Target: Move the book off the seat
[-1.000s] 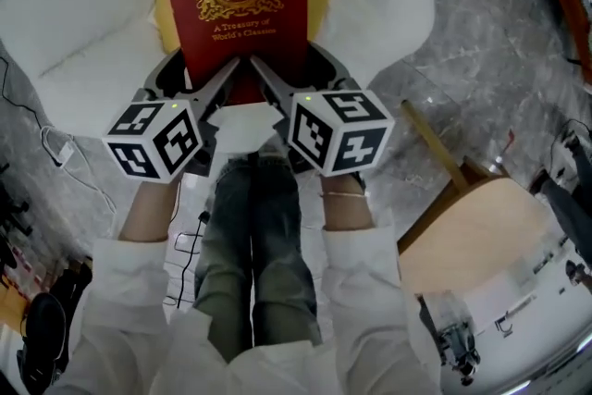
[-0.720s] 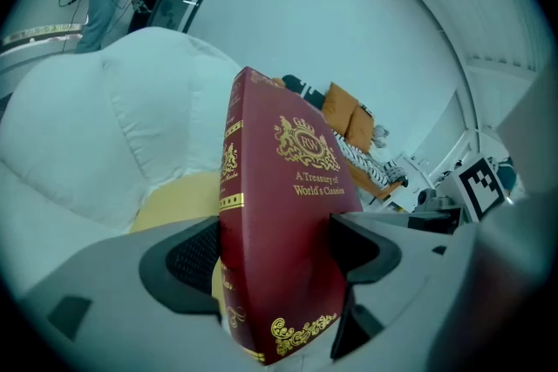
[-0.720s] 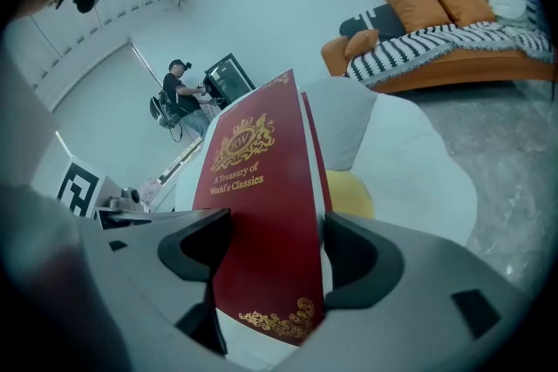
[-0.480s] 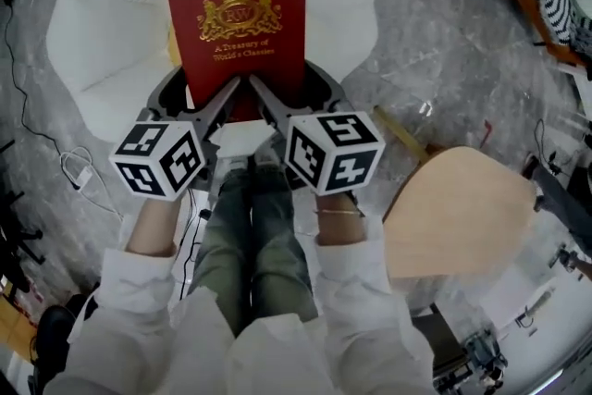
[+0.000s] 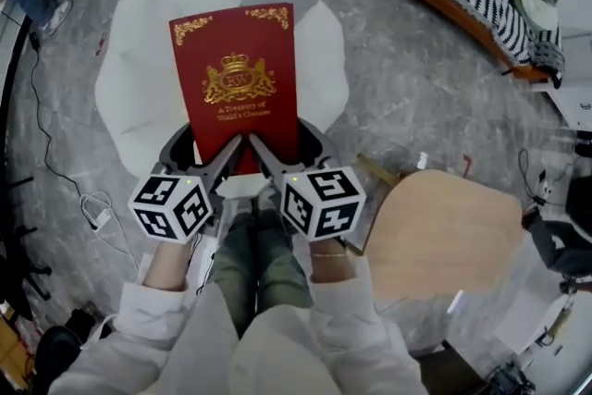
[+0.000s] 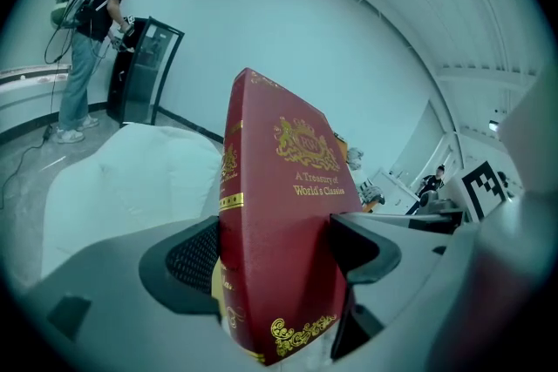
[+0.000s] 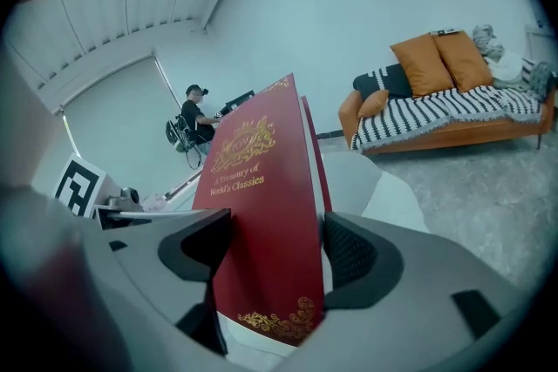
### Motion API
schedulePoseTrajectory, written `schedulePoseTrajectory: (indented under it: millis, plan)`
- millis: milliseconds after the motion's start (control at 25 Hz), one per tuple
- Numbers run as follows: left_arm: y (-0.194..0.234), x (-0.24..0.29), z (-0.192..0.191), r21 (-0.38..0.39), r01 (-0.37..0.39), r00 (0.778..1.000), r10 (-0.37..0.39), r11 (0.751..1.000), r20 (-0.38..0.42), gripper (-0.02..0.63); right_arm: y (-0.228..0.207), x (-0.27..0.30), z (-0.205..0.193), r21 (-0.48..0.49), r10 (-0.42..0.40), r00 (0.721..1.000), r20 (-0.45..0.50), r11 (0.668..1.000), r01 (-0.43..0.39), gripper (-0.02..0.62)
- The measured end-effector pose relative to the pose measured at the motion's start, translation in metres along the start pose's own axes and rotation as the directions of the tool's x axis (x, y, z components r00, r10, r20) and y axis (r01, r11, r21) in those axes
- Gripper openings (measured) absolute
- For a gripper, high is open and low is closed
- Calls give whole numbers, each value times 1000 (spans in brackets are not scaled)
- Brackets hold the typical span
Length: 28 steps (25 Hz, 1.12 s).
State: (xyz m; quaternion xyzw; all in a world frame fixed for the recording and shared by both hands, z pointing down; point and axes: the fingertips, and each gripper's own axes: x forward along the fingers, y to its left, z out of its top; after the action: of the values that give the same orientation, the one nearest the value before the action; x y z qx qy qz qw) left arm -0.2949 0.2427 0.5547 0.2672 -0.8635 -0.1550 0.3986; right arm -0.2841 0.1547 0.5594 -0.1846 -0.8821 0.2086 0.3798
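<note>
Red book (image 5: 239, 83) upper centre of frame, overlapping white seat (image 5: 129, 97). Long axis runs up-frame, away from jaws. Left gripper (image 5: 225, 160), right gripper (image 5: 262, 157): each pinches book's lower edge, side by side, equally near.

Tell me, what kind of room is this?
Probably a test studio dressed like a living room, not a real home. There's an orange sofa with a striped throw and a white beanbag seat, but also loose cables on the grey floor and a person wearing backpack gear at a cabinet.
</note>
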Motion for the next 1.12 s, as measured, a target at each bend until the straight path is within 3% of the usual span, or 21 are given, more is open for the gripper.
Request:
schedulePoseTrajectory:
  millis: [360,800,1120]
  plan:
    - [-35,-59,49,11,27,999,-27,1000,45,382,51,-52,48,-49,0,998,57,999,2,337]
    - [-89,-116,98,148,76,989,-93,986,111,382,93,-119,92,-109,-6,987,159,994,24,334]
    - [-117,-147,112,183,72,988,-96,980,123,382,114,-154,109,-175,10,985,175,984,21,331]
